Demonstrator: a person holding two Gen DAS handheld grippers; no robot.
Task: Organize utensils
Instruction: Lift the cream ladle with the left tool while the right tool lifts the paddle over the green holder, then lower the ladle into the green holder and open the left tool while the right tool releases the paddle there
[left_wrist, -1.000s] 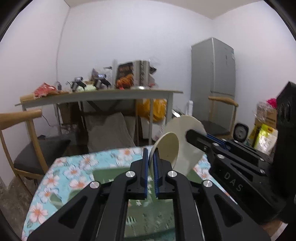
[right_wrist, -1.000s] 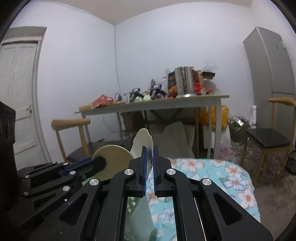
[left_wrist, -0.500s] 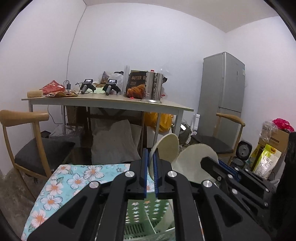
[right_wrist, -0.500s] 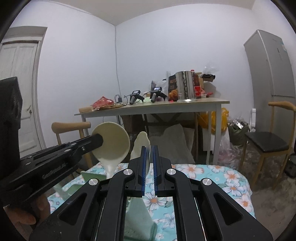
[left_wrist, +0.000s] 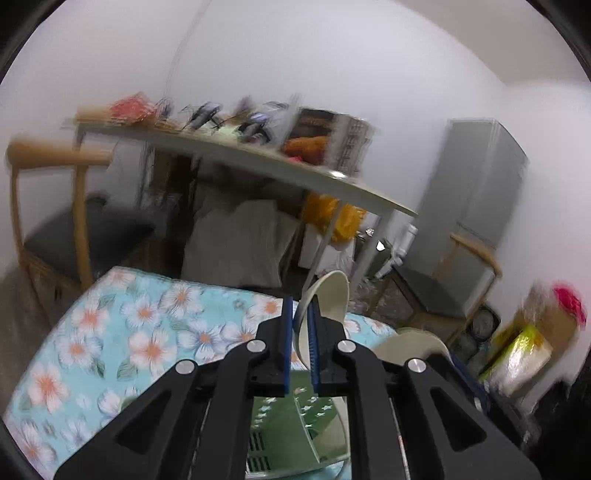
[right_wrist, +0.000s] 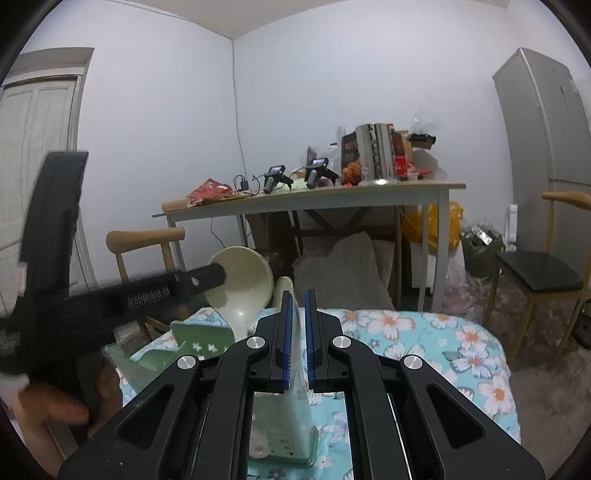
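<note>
My left gripper (left_wrist: 300, 314) is shut on the rim of a cream bowl (left_wrist: 328, 299), which is held tilted above the table. In the right wrist view that same bowl (right_wrist: 240, 284) hangs over a green drying rack (right_wrist: 199, 336), with the left gripper (right_wrist: 216, 275) reaching in from the left. My right gripper (right_wrist: 295, 306) is shut on the edge of a cream plate (right_wrist: 282, 286), seen edge-on and standing upright. The plate (left_wrist: 410, 341) shows low at the right in the left wrist view, above the green rack (left_wrist: 280, 424).
The rack stands on a round table with a floral cloth (right_wrist: 424, 332). Wooden chairs (right_wrist: 535, 273) (left_wrist: 55, 236) flank it. A cluttered grey table (right_wrist: 332, 195) stands behind, a fridge (right_wrist: 546, 129) at the far right. A person's hand (right_wrist: 51, 406) grips the left tool.
The left gripper has rolled and carried the bowl up and toward the plate, so its view now tilts and blurs. The right gripper and plate have stayed put.
</note>
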